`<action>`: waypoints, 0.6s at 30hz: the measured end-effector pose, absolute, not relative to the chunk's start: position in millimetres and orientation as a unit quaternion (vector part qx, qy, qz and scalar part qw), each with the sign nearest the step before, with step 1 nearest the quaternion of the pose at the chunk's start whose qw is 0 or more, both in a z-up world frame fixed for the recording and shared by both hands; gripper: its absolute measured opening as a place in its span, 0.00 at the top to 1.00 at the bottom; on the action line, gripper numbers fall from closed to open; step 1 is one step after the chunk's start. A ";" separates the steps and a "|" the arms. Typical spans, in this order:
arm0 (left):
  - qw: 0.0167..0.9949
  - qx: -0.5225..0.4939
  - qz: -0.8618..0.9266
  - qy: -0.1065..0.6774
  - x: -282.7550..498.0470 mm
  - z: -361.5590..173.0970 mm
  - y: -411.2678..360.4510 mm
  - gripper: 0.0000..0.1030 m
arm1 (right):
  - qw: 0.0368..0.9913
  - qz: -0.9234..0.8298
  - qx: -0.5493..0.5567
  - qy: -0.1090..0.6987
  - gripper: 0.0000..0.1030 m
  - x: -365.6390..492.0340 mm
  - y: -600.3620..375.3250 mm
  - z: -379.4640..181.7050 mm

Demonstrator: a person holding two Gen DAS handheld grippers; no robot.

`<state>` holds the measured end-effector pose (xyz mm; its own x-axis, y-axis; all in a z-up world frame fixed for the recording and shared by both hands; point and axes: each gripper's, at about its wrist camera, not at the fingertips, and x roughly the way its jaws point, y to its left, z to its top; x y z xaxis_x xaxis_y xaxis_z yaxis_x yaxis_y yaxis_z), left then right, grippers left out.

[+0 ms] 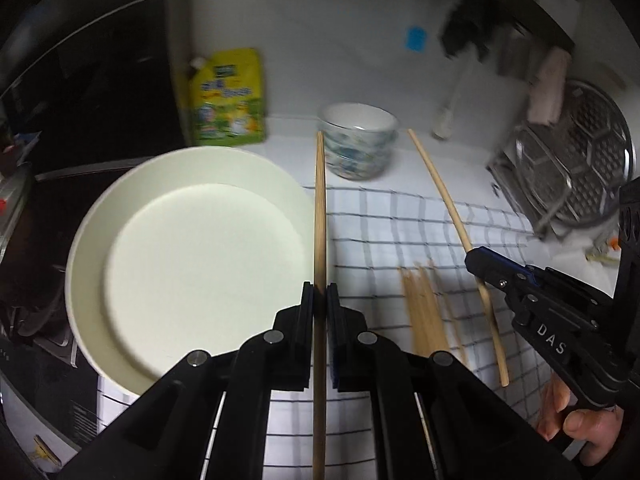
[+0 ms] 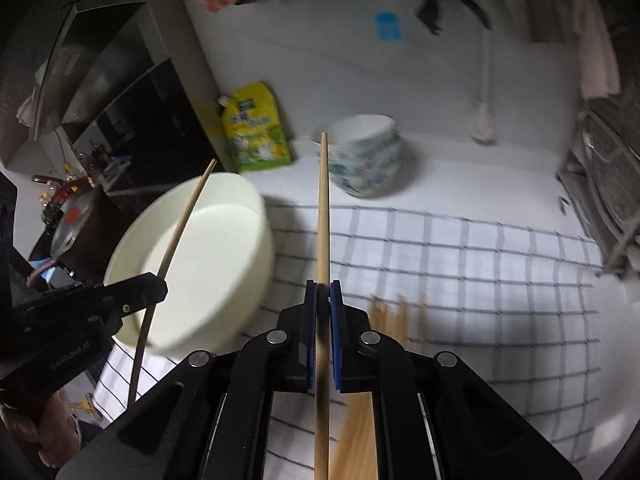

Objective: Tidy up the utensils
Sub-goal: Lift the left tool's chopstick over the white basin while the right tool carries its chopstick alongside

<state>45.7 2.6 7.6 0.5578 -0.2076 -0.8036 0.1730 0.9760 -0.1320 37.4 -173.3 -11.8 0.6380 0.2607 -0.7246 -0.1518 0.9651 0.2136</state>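
Left hand-held gripper (image 1: 320, 292) clenched on chopstick (image 1: 320, 200); right hand-held gripper (image 2: 323, 292) grasping second chopstick (image 2: 324, 208).

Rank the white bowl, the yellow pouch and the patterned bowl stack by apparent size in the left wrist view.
1. White bowl, by far the largest, though it is nearest the camera.
2. and 3. Yellow pouch and patterned bowl stack: alike, so left unranked.

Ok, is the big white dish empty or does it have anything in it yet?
Empty. The white dish shows only its bare floor in both wrist views; no chopsticks lie inside it.
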 end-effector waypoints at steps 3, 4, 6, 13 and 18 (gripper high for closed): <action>0.887 -0.021 -0.081 0.454 59.0 9.9 44.4 0.93 | 0.900 0.143 0.072 0.404 0.94 58.5 -133.1 -8.8; 0.888 -0.022 -0.076 0.454 62.9 9.8 54.6 0.93 | 0.899 0.149 0.072 0.405 0.94 65.0 -122.1 -9.2; 0.889 -0.024 -0.064 0.453 72.4 8.6 76.5 0.93 | 0.893 0.165 0.073 0.412 0.94 81.0 -92.5 -12.7; 0.888 -0.023 -0.041 0.458 107.5 -12.4 131.8 0.93 | 0.874 0.184 0.067 0.444 0.94 122.1 -19.9 -35.4; 0.875 -0.018 -0.054 0.481 123.2 -34.8 143.3 0.93 | 0.858 0.168 0.072 0.480 0.94 142.0 1.3 -62.0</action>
<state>123.2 143.3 -34.8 0.5323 -0.1123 -0.8391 0.0769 0.9935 -0.0842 142.0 1.3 -62.0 0.4824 0.3568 -0.8000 -0.2187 0.9334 0.2845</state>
